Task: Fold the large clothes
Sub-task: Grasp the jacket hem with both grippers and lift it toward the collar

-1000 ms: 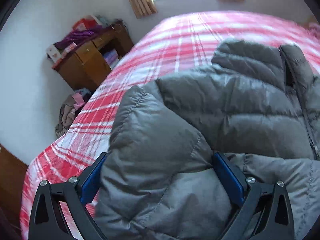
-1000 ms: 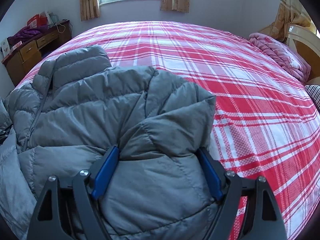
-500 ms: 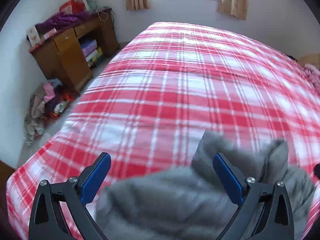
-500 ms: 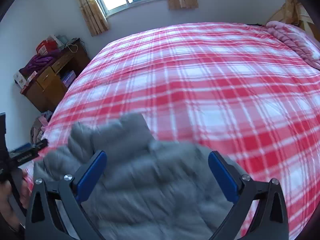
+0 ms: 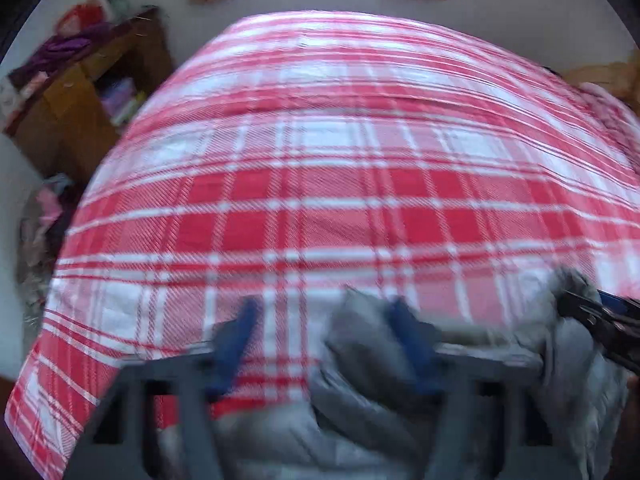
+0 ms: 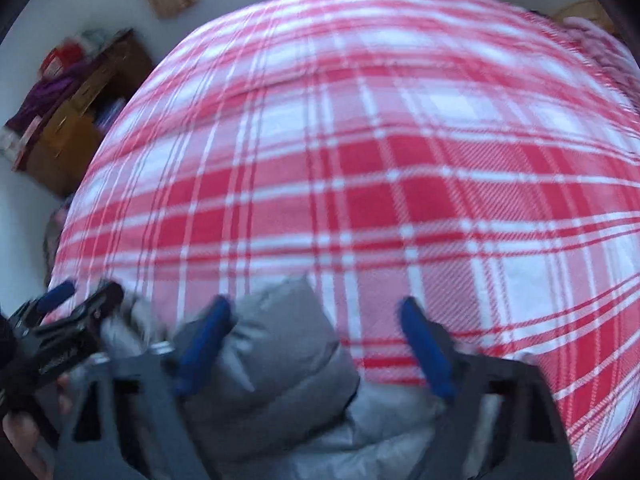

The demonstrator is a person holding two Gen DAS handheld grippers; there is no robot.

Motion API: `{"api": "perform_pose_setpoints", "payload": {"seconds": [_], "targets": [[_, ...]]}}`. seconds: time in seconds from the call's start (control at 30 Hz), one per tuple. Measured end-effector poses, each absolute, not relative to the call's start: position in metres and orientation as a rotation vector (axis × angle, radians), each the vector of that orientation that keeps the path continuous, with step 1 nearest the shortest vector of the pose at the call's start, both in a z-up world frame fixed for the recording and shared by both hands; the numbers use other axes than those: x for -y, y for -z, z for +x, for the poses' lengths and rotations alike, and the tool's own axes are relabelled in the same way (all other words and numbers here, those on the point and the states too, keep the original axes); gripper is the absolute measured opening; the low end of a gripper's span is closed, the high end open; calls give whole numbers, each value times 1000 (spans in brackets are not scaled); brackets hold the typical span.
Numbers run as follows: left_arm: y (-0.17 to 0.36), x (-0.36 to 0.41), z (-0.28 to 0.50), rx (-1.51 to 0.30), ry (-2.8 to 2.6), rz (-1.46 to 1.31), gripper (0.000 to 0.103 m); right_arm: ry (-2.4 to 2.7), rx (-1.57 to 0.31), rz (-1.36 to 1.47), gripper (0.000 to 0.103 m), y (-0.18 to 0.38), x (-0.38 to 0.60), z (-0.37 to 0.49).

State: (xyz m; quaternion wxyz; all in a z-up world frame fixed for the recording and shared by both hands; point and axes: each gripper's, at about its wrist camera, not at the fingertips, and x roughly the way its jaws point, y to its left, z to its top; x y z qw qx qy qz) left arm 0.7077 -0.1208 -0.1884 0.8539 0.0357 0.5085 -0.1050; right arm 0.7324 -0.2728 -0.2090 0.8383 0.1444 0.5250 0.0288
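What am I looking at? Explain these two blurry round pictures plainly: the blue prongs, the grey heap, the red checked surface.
There is no robot here. A person holds a two-finger gripper in each hand, and each has a wide-angle camera looking along its blue fingers. One picture is from the left gripper, the other from the right gripper; each glimpses the other tool at its edge. The surface is a bed with a red and white checked bedspread, and a wooden desk stands beside it. The grey heap is a puffy jacket bunched at the near edge. Both grippers stand open, so neither clamps the jacket.
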Motion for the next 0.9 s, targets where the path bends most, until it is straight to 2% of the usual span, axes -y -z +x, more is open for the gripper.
{"api": "perform_pose_setpoints", "payload": {"seconds": [0.03,0.07,0.1,0.2,0.43,0.7,0.9], "targets": [[182,117,700,-1059,254,61,28,-84,-1123,293,48,209,273,726],[175,114,691,-1036,272,57,17,-99,-1123,283,32,208,273,720],[167,112,681,-1009,292,57,16,-119,-1111,268,21,203,273,711],[142,106,646,-937,329,60,9,-147,-1061,224,12,184,277,680],[127,86,561,-792,356,95,5,-167,-941,130,8,159,280,606],[205,83,544,-896,254,140,4,-102,-944,67,7,208,279,572],[187,82,539,-881,222,182,4,-83,-927,36,7,215,282,565]]}}
